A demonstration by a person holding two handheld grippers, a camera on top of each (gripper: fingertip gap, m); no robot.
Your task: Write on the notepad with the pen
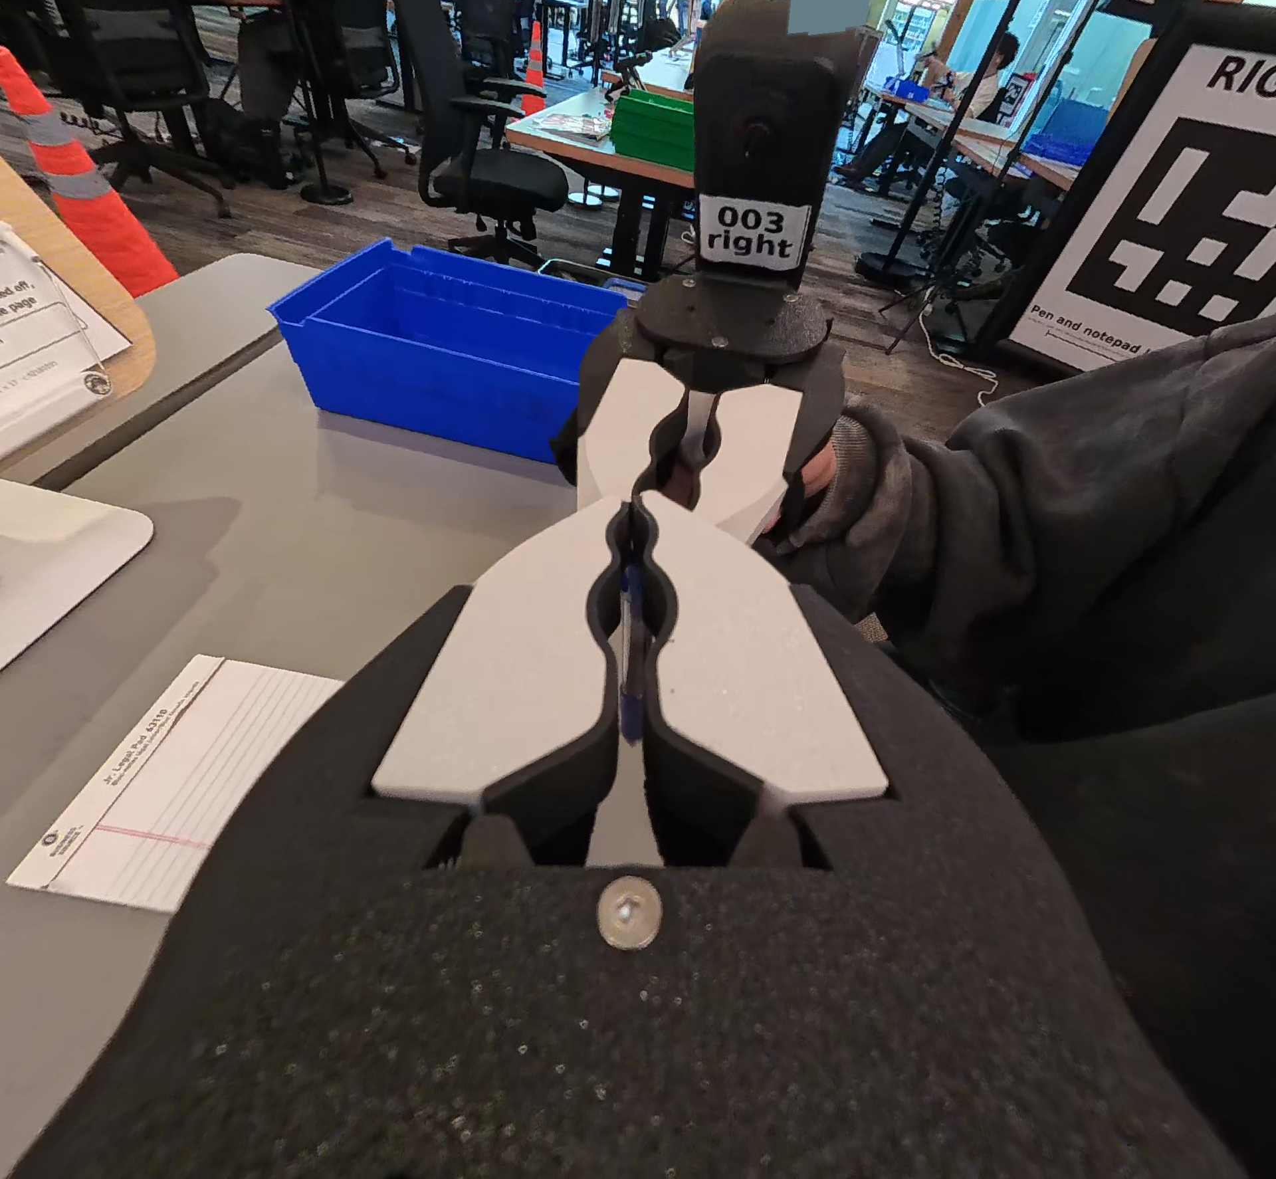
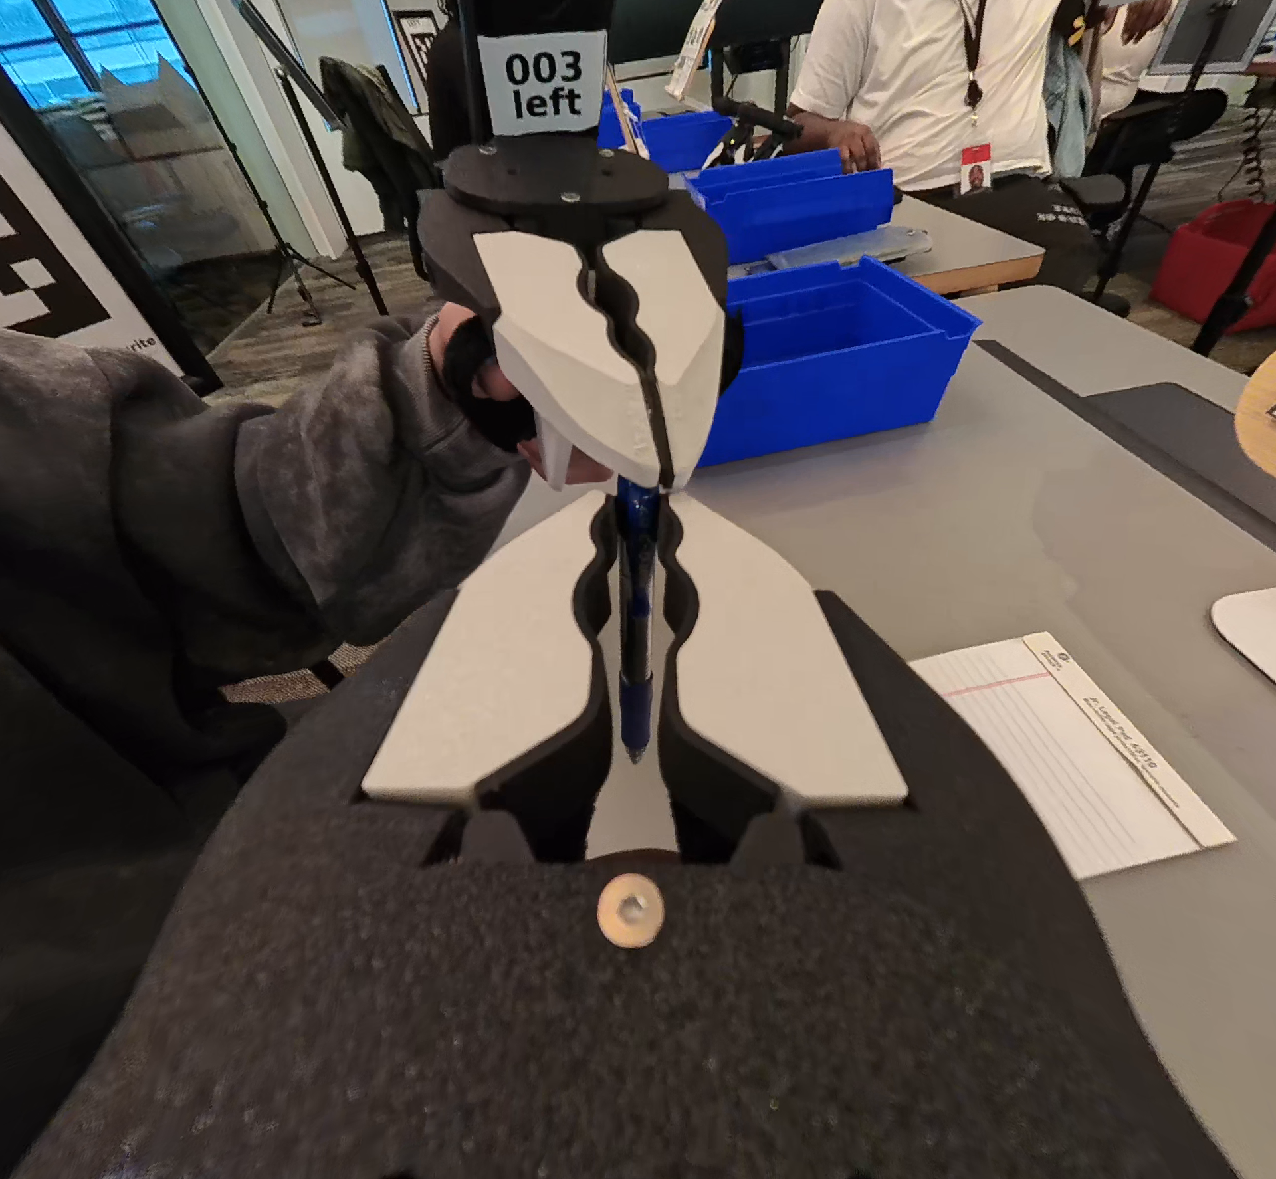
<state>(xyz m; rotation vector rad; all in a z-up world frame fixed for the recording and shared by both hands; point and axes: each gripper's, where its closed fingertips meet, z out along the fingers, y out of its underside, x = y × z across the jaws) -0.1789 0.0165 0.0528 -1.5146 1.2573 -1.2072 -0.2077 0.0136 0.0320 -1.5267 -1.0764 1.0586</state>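
My left gripper is shut on the top of a blue pen, which hangs tip down above the grey table. In the right wrist view the left gripper pinches the pen at its upper end. My right gripper faces the left one tip to tip, slightly open, with a finger on each side of the pen's barrel. It also shows in the left wrist view. A white lined notepad lies flat on the table beside the grippers and also shows in the right wrist view.
A blue plastic bin stands on the table behind the grippers, also seen from the right wrist. A white rounded slab lies beyond the notepad. An orange cone and office chairs stand off the table. A person sits at the far table. The tips of both grippers are at nearly the same place.
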